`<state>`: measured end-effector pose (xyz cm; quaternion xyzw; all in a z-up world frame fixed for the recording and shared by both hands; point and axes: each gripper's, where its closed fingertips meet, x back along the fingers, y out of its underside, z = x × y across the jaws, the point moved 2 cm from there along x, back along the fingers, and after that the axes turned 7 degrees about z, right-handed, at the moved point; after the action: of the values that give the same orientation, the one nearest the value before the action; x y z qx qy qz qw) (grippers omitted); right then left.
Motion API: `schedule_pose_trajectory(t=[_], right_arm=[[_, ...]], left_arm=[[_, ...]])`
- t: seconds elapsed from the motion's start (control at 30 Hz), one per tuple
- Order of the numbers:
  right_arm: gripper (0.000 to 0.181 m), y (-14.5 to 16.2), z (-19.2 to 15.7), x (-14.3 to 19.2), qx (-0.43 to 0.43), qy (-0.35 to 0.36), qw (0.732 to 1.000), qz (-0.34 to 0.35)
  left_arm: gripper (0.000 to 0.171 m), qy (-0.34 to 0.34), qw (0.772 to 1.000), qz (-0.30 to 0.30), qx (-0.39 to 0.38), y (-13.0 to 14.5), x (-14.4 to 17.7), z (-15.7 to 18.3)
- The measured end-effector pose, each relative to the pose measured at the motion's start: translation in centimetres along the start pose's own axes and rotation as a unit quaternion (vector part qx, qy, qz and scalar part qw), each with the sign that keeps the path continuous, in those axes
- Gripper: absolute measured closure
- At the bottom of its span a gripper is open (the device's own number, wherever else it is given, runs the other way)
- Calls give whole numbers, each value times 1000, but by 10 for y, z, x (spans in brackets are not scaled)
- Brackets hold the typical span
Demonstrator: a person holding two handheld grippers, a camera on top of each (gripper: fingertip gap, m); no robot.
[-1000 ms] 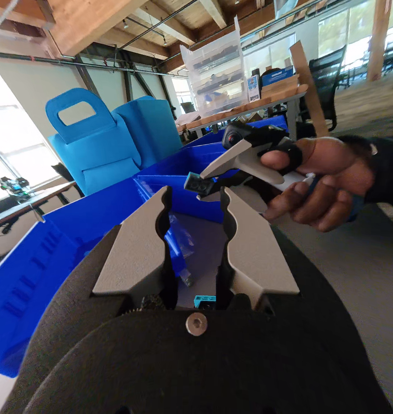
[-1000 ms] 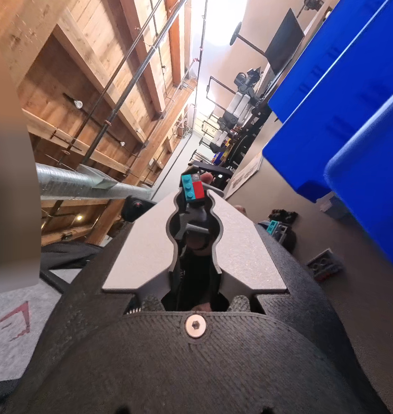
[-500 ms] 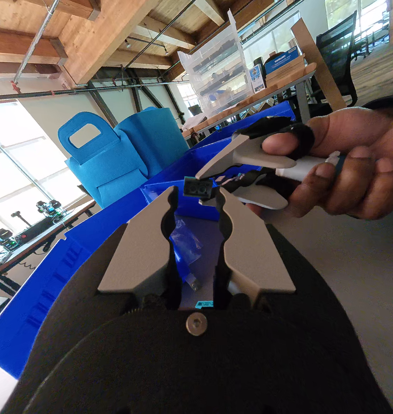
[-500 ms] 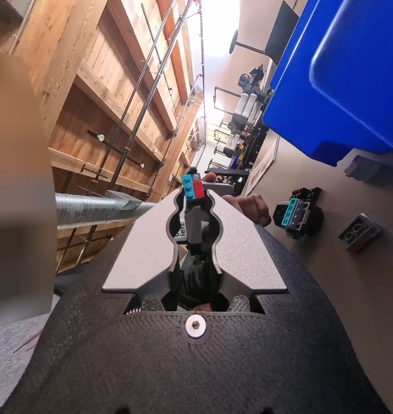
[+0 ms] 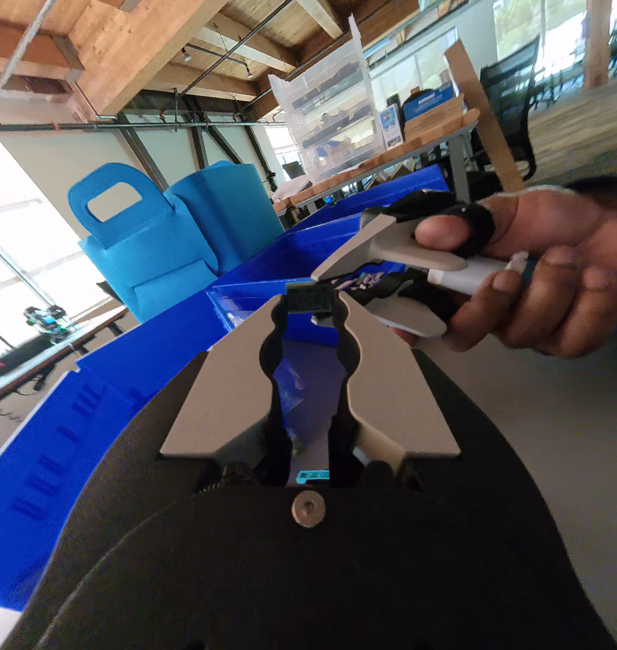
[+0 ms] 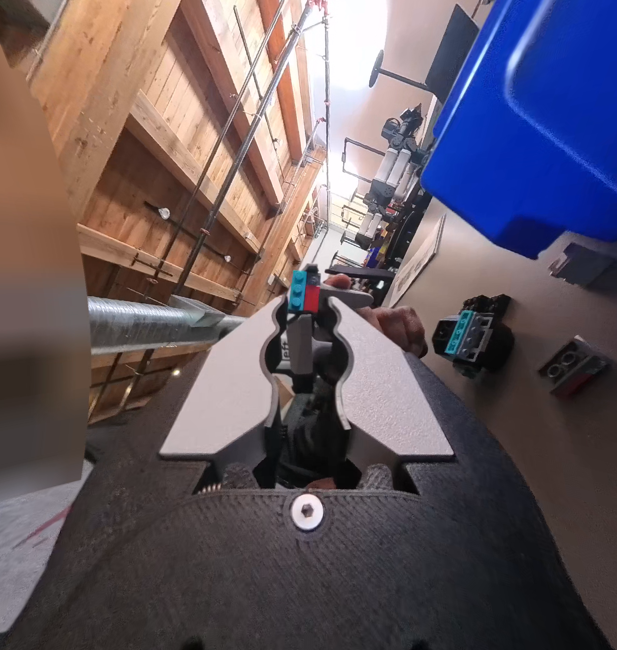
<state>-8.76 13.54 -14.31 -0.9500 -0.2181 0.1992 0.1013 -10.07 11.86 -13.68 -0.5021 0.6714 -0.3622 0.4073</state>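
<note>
- Now the small brick block (image 6: 304, 292), teal and red, sits at frame centre, pinched between the right gripper (image 6: 305, 302) fingertips.
- It looks light, stiff and smooth; hold its flat sides.
- Left gripper (image 5: 308, 306) fingers stand apart around it, touching unclear.
- More bricks (image 6: 470, 336) lie at right, under a blue bin (image 6: 532, 147).

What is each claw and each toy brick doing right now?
right gripper, shut on the teal-and-red brick piece.
left gripper, fingers either side of that piece; grip unclear.
brick cluster, lying loose on the table.
grey-and-red brick, lying loose, hollow underside showing.
blue bin, open on top.
</note>
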Motion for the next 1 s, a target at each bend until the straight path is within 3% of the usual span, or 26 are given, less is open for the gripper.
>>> schedule_pose_trajectory(t=[0.1,0.2,0.4,0.77,1.0], right_arm=[[146,-2,-2,1,65,-2,998,-13],[146,-6,-10,3,163,-8,986,-28],[147,-12,-20,7,325,-3,944,-61],[151,2,-22,9,360,-25,925,-115],[151,7,-19,9,361,-27,923,-130]], left_arm=[[146,7,997,16,72,-3,3,-7],[146,36,985,29,164,-5,6,-11],[146,119,934,46,334,-6,7,-4],[146,190,910,18,368,-2,5,19],[146,200,911,15,360,-3,6,23]])
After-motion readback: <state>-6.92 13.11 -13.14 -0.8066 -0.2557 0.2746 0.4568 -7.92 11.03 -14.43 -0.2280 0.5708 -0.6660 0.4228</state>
